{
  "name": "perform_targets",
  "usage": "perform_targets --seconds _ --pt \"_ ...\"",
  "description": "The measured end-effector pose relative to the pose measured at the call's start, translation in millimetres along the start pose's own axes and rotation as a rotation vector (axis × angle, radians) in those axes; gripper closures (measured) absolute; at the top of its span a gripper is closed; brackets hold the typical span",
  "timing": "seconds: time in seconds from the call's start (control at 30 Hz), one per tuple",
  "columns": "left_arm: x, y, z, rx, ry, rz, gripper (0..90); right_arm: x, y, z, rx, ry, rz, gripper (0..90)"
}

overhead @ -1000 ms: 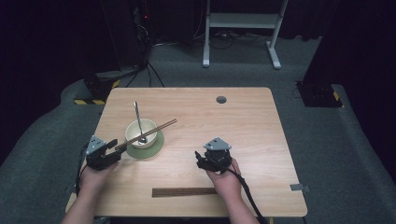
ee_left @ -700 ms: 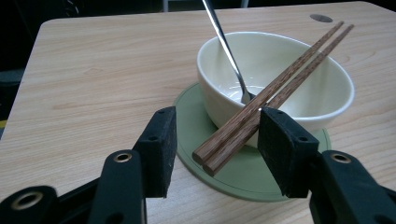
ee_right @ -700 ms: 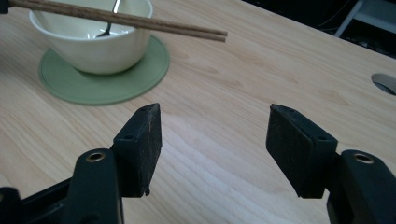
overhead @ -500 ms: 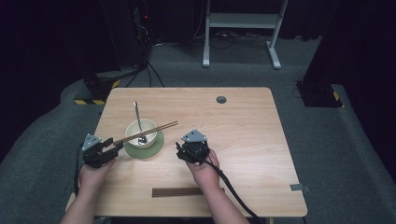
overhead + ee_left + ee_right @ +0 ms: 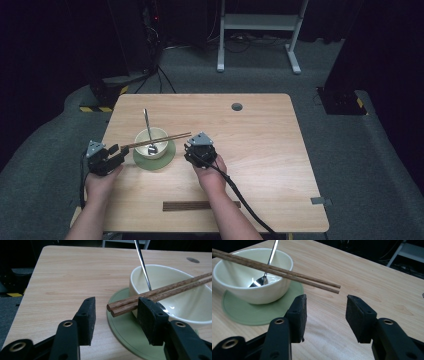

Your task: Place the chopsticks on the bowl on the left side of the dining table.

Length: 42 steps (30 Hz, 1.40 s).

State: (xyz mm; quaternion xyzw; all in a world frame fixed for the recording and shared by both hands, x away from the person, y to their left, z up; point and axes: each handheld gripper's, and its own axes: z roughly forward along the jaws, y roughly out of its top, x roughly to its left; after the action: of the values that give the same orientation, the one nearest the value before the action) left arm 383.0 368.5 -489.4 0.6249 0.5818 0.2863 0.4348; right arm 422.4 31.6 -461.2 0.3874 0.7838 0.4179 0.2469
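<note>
Both your claws gape: left claw (image 5: 113, 315), right claw (image 5: 325, 312) flank brown wooden chopsticks (image 5: 156, 141); next, close on either end

A wooden table (image 5: 280, 150) carries a green saucer (image 5: 167, 159) and a dark strip (image 5: 200, 205).

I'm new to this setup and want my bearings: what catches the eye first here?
A cream bowl on a green saucer sits at the table's left, with a pair of chopsticks laid across its rim and a spoon leaning inside. An open left claw and right claw flank the chopsticks' ends. A dark wooden strip lies near the front edge.
</note>
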Motion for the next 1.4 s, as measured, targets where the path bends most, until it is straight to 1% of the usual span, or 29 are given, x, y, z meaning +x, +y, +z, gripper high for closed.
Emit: perform_targets --seconds 0.03,0.13,0.17,0.2,0.23,0.27,0.33,0.37,0.4,0.43,0.47,0.53,0.57,0.6,0.7,0.77,0.8,0.83,0.87,0.93,0.97,1.0,1.07,1.1,1.13,1.17,1.23,1.33,1.4 --pt "0.4 0.3 0.9 -0.004 0.005 -0.009 50.6 -1.7 0.6 2.8 -0.007 -0.008 -0.002 53.2" --pt "2.2 1.4 2.9 -0.014 0.014 -0.025 51.8 -2.6 1.0 10.4 -0.003 -0.016 0.035 54.3" --pt "2.6 2.0 3.5 -0.019 0.015 -0.033 52.0 -2.9 1.0 12.8 0.003 -0.015 0.041 53.7" --pt "3.5 2.8 4.2 -0.023 0.016 -0.030 52.5 -4.0 1.1 15.3 0.000 -0.022 0.041 53.2" --pt "3.4 3.2 5.0 -0.025 0.013 -0.042 52.6 -3.7 1.6 16.8 0.003 -0.023 0.055 53.1" --pt "3.4 3.6 5.9 -0.026 0.012 -0.045 52.8 -2.8 1.9 17.8 0.010 -0.021 0.058 53.1" --pt "2.3 4.5 8.2 -0.026 0.011 -0.047 53.3 -1.1 3.0 20.4 0.004 -0.026 0.040 52.4" --pt "1.5 5.0 9.5 -0.026 0.014 -0.044 53.3 0.3 3.8 21.3 0.003 -0.028 0.051 51.9" --pt "0.8 5.4 10.8 -0.029 0.011 -0.042 53.3 0.5 4.6 22.1 0.005 -0.027 0.044 51.4" --pt "1.0 6.1 11.4 -0.026 0.014 -0.029 53.5 1.5 5.0 23.4 0.013 -0.025 0.053 50.4" --pt "-0.5 6.1 12.6 -0.030 0.011 -0.049 53.7 0.7 5.1 25.0 0.019 -0.026 0.045 49.1" --pt "-1.0 6.8 13.9 -0.033 0.008 -0.045 53.7 -0.6 5.6 29.2 0.025 -0.026 0.057 47.5" --pt "-1.2 7.0 14.2 -0.035 0.008 -0.044 53.7 -0.7 5.3 31.5 0.032 -0.020 0.071 46.8" --pt "-1.4 7.1 14.4 -0.035 0.008 -0.046 53.7 -2.2 4.7 33.5 0.026 -0.026 0.054 46.4" --pt "-1.3 7.7 15.1 -0.034 0.000 -0.051 53.6 -3.5 3.2 38.8 0.033 -0.028 0.068 44.5" --pt "-1.4 7.9 15.7 -0.034 -0.004 -0.053 53.5 -4.5 2.3 41.2 0.034 -0.019 0.077 44.4" --pt "-1.4 8.0 16.1 -0.035 -0.003 -0.053 53.4 -4.4 2.3 41.6 0.038 -0.015 0.078 44.4" --pt "-1.7 8.0 16.4 -0.036 -0.004 -0.054 53.3 -4.8 2.3 42.8 0.028 -0.019 0.061 44.6" --pt "-1.9 7.9 16.7 -0.037 -0.007 -0.055 53.3 -4.0 2.9 42.3 0.036 -0.015 0.065 44.7" --pt "-2.1 7.8 17.0 -0.037 -0.009 -0.056 53.0 -4.2 3.8 44.1 0.030 -0.016 0.057 44.7" --pt "-1.7 7.9 16.9 -0.034 -0.009 -0.043 52.6 -3.0 3.9 43.9 0.041 -0.015 0.073 44.8" --pt "-1.6 7.9 17.0 -0.035 -0.009 -0.036 52.3 -3.9 3.6 45.3 0.030 -0.020 0.063 44.9" --pt "-1.4 7.8 16.9 -0.034 -0.011 -0.039 52.1 -3.9 3.3 47.2 0.027 -0.017 0.062 45.1" --pt "-2.0 7.6 17.1 -0.034 -0.013 -0.047 52.0 -3.5 3.2 47.2 0.034 -0.013 0.060 45.6" --pt "-2.4 7.4 17.3 -0.033 -0.013 -0.050 52.0 -3.5 3.2 47.8 0.028 -0.018 0.052 45.8" --pt "-2.6 7.3 17.6 -0.031 -0.018 -0.051 51.9 -2.2 3.5 47.6 0.030 -0.015 0.061 46.0" --pt "-3.3 7.1 17.9 -0.029 -0.020 -0.049 51.8 -1.5 3.9 47.3 0.029 -0.011 0.055 46.5" --pt "-4.0 7.1 17.8 -0.032 -0.024 -0.043 51.6 0.4 3.7 46.9 0.031 -0.010 0.061 46.6" --pt "-3.5 7.1 17.7 -0.033 -0.024 -0.044 51.6 0.9 3.6 46.1 0.030 -0.012 0.045 46.7"
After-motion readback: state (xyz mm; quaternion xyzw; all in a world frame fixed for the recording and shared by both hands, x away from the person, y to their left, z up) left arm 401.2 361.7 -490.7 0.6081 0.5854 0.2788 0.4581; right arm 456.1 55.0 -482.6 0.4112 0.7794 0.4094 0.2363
